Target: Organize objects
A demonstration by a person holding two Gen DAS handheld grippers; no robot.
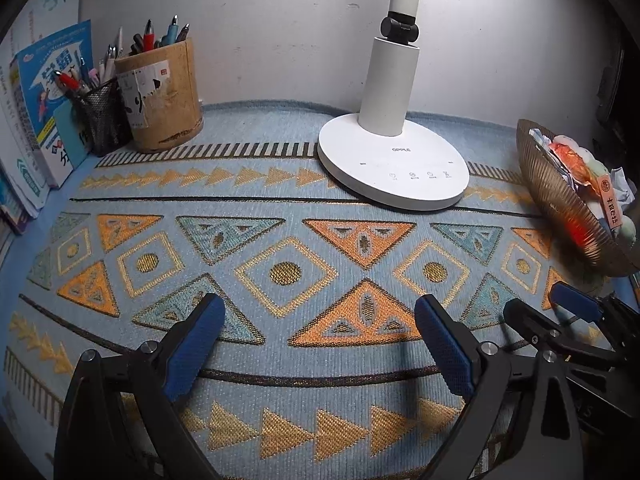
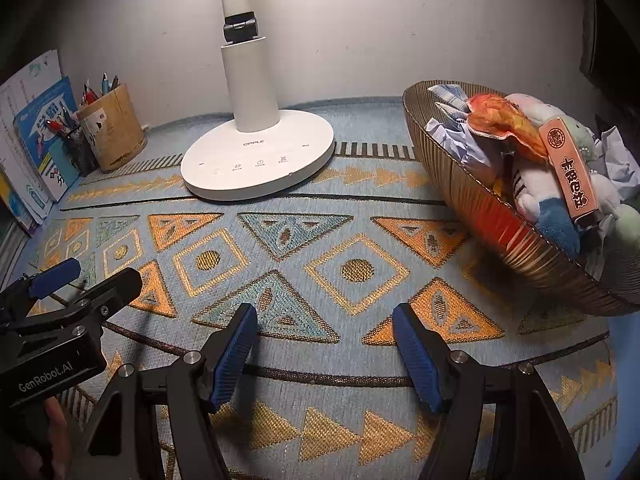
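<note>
A ribbed brown bowl at the right holds crumpled paper, plush toys, an orange wrapper and a pink box; the left wrist view shows the bowl at its right edge. My right gripper hangs open over the patterned mat, nothing between its blue pads. My left gripper is open too, low over the mat's middle and empty. Each gripper shows in the other's view: the right gripper at the right, the left gripper at the left.
A white lamp stands at the back on the blue patterned mat. A cork pen holder and a black mesh pen cup sit back left, beside upright books. A wall closes the back.
</note>
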